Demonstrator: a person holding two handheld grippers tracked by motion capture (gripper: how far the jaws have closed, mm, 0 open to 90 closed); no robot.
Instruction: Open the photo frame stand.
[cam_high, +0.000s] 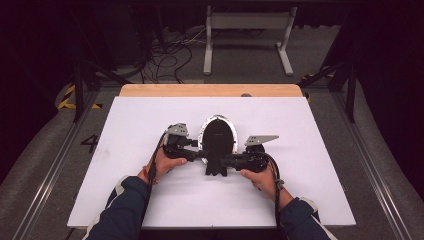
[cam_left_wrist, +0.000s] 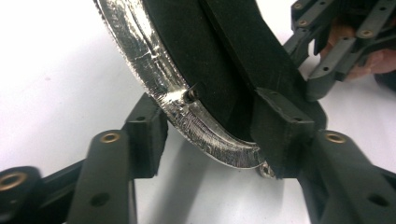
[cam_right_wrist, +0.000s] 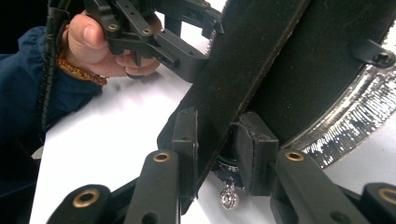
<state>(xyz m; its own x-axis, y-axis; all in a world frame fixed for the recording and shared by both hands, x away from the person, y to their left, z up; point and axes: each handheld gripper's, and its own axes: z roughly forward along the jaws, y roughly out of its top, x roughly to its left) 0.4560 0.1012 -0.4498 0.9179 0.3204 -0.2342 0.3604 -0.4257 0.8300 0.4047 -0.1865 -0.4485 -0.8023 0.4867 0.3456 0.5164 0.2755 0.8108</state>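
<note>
A black oval case with a silvery rim lies in the middle of the white sheet. A black strap runs along its length. My left gripper meets the case's lower left edge; its jaws stand wide, one against the silver rim, the other against the strap. My right gripper comes from the lower right and is shut on the edge of the black strap. A small silver charm hangs just below the jaws.
The white sheet covers a wooden table, with bare room on all sides of the case. Beyond the far edge stand a white frame and loose cables on the floor. Dark metal rails flank the table.
</note>
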